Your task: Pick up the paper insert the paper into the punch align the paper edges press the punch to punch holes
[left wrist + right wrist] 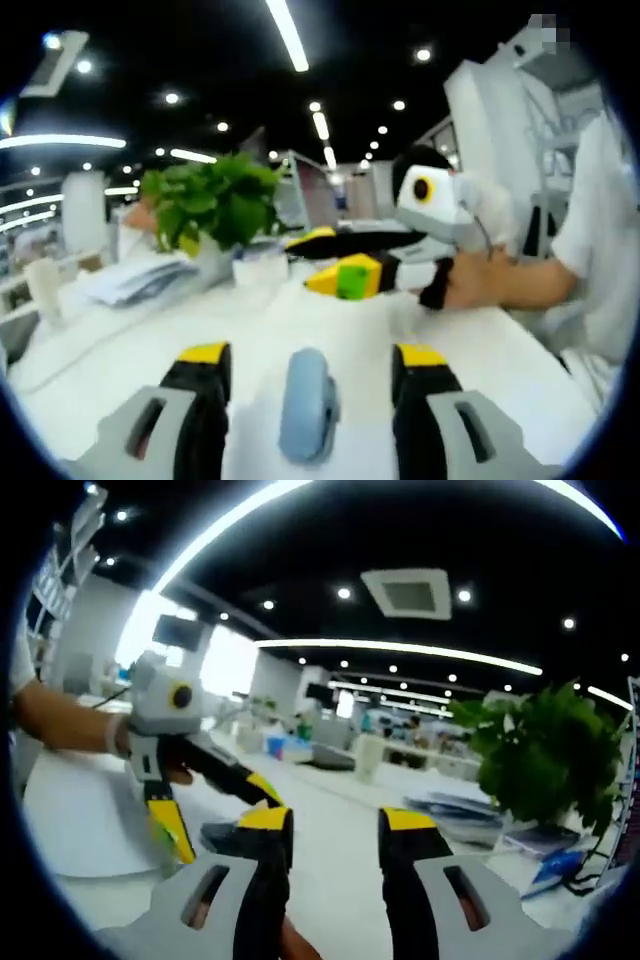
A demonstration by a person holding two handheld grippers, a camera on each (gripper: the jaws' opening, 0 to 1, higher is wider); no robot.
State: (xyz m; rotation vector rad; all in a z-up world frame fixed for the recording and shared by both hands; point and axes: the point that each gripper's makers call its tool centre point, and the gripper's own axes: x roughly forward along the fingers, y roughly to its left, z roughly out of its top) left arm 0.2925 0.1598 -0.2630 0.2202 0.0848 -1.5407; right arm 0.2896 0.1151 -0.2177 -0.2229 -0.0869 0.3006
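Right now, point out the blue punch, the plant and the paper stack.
blue punch [308, 405]: left gripper view, rounded top.
plant [212, 200]: left gripper view, leaves.
paper stack [135, 280]: left gripper view, top sheet.

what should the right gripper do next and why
Probably reach the right gripper toward the stack of papers beside the plant to take a sheet. Its fingers stand open and empty. The left gripper is open too, flanking a blue-grey object, possibly the punch, on the white table.
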